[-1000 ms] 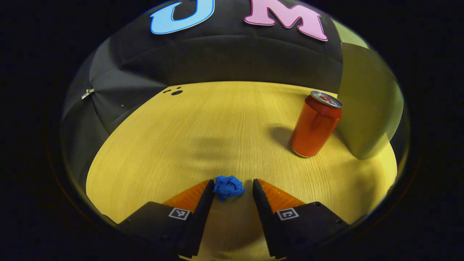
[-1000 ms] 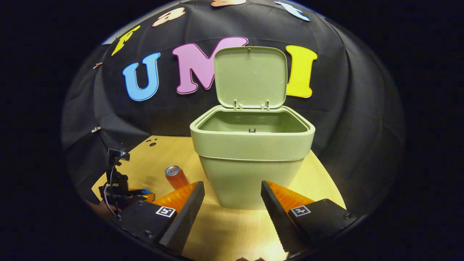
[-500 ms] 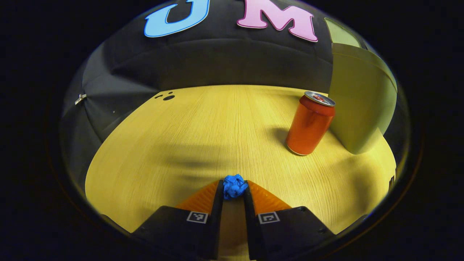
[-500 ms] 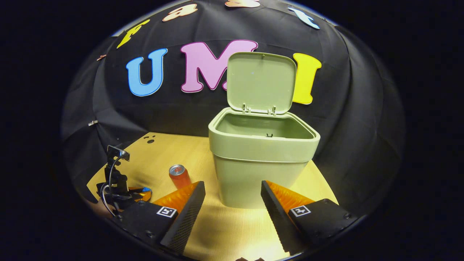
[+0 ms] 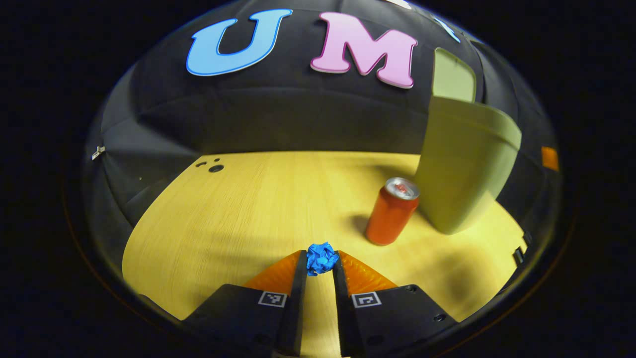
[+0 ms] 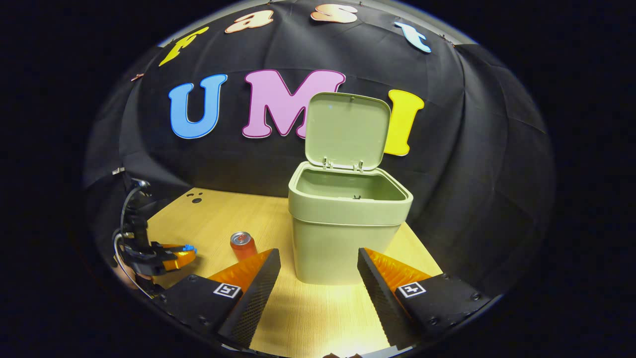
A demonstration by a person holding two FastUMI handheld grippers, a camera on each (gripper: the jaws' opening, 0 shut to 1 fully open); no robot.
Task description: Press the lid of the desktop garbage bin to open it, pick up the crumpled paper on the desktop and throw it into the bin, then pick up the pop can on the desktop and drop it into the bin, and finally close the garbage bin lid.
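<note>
1. Since a second ago your left gripper (image 5: 321,259) has gone from fingers spread either side of the crumpled paper (image 5: 321,257) to pinching it at the tips, and it has risen: the pop can (image 5: 392,212) and garbage bin (image 5: 464,164) now sit lower and smaller in the left gripper view.
2. In the right gripper view that gripper (image 6: 185,254) hangs above the desktop (image 6: 218,219) at the left, the blue wad at its tip.
3. Your right gripper (image 6: 318,266) has its fingers spread wide on nothing, facing the bin (image 6: 343,238).
4. The lid (image 6: 348,130) stands upright and open, so you are on the paper step, grasp made.
5. Next, carry the wad to your right, past the upright can (image 6: 243,245), which stands just beside the bin's left side.
6. Get over the rim (image 6: 348,206) before you release; a light wad let go early would likely land on the desktop.
</note>
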